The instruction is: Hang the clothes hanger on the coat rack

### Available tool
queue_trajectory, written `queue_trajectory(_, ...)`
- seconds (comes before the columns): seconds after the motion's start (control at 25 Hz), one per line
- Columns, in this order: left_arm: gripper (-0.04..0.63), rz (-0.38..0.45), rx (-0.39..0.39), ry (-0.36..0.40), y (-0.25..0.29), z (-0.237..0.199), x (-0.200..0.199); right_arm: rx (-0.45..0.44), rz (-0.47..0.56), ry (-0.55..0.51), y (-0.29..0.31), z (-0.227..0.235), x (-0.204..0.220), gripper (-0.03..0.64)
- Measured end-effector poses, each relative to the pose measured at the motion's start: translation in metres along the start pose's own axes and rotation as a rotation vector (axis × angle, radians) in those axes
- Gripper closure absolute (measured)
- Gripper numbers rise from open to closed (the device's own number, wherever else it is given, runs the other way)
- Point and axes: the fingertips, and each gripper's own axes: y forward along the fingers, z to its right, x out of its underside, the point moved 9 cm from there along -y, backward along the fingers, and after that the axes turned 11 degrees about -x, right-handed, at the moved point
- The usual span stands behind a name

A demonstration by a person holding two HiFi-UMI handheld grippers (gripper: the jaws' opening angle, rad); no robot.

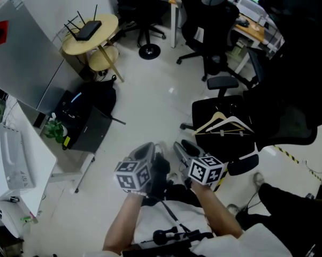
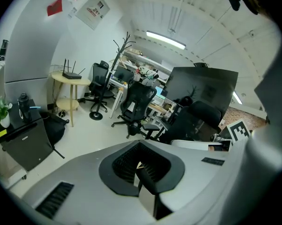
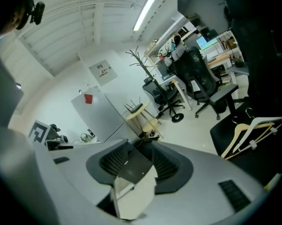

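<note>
Presently I find the clothes hanger [image 1: 221, 121] lying on the black chair seat [image 1: 209, 107], judged light, stiff and smooth, best taken below its hook; right hand-held gripper [image 1: 183, 146] spread and empty, left hand-held gripper [image 1: 147, 148] pressed together.

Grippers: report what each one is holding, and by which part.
Nothing is held. The left gripper and the right gripper both have nothing between their jaws; the hanger lies untouched on the black chair seat.
</note>
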Motion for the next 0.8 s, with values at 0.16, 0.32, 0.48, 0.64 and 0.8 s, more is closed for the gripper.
queue_trajectory(0.16, 0.597, -0.04, 0.02, 0.0, 0.034, 0.002, -0.001, 0.09, -0.015, 0.031, 0.013, 0.043, -0.003, 0.408)
queue_trajectory(0.32, 0.597, -0.089, 0.057, 0.017, 0.086, 0.011, -0.008, 0.199, -0.001, 0.077, 0.019, 0.1, -0.014, 0.397)
queue_trajectory(0.48, 0.597, -0.148, 0.097, 0.035, 0.138, 0.02, -0.013, 0.289, 0.0, 0.123, 0.026, 0.153, -0.022, 0.397)
queue_trajectory(0.64, 0.597, -0.21, 0.148, 0.075, 0.19, 0.034, -0.014, 0.426, -0.001, 0.189, 0.027, 0.216, -0.02, 0.386)
queue_trajectory(0.8, 0.597, -0.281, 0.208, 0.125, 0.239, 0.058, -0.007, 0.58, -0.002, 0.251, 0.016, 0.277, -0.017, 0.371)
